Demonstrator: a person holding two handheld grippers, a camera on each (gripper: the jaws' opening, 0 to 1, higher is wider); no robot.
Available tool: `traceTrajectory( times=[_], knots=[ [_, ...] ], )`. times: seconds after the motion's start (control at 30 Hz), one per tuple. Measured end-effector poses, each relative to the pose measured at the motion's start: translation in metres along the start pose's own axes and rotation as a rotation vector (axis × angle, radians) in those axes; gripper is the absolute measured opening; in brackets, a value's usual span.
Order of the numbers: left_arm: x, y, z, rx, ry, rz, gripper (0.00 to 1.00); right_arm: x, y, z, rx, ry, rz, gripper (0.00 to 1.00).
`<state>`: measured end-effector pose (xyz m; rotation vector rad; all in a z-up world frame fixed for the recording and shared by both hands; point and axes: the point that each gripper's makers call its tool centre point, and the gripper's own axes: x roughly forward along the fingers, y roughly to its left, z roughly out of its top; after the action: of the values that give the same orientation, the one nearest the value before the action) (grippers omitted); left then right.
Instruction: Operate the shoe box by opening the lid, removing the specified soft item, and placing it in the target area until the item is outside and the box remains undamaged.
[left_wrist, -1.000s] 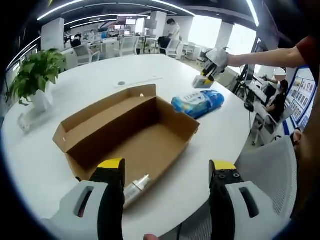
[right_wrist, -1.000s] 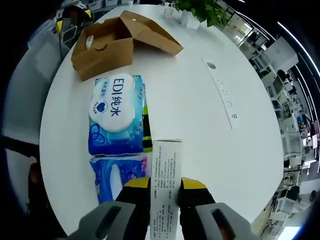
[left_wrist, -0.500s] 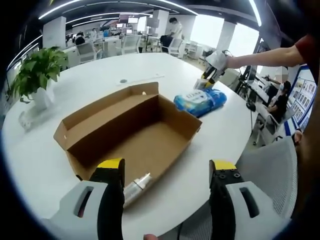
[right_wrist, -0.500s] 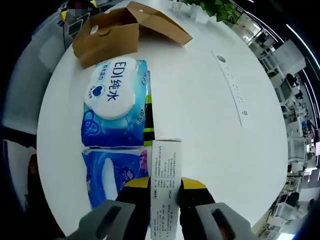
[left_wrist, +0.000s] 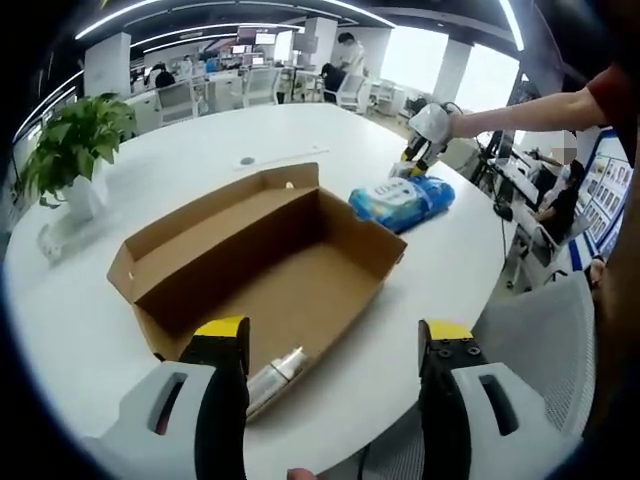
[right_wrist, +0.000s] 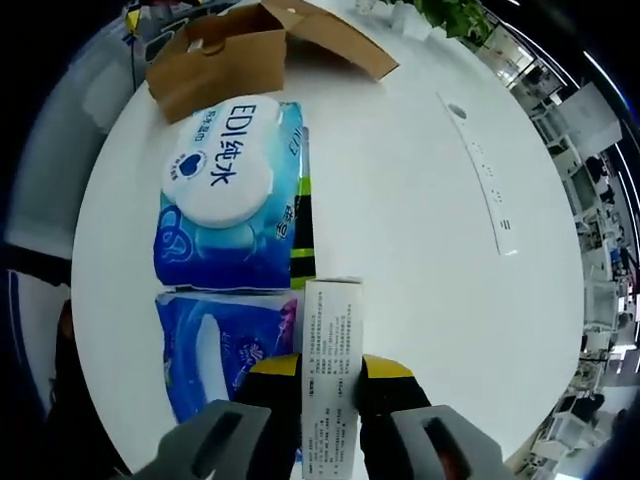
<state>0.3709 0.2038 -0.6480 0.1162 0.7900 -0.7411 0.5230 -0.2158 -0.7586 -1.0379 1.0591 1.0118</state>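
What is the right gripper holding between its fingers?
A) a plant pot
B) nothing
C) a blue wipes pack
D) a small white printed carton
D: in the right gripper view the right gripper is shut on a narrow white carton with printed text, above the blue wipes packs on the table.

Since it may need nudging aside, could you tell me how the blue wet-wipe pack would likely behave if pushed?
The wet-wipe pack looks like a soft, puffy film pouch, so it would probably dent and flex. Its glossy wrap would likely slide on the smooth white table. Lying flat and wide, it seems unlikely to roll or tip.
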Motion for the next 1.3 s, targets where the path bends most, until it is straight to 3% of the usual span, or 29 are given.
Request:
traceTrajectory(
  times=[0.77,1.3],
  knots=[
    [-0.002,0.0,0.0,0.012,0.001,0.001,0.68,-0.007,-0.005,-0.004,0.012,0.011,-0.029,0.17],
    [-0.012,0.001,0.003,0.018,-0.036,-0.003,0.68,-0.042,-0.009,0.002,0.083,-0.021,-0.105,0.21]
  ],
)
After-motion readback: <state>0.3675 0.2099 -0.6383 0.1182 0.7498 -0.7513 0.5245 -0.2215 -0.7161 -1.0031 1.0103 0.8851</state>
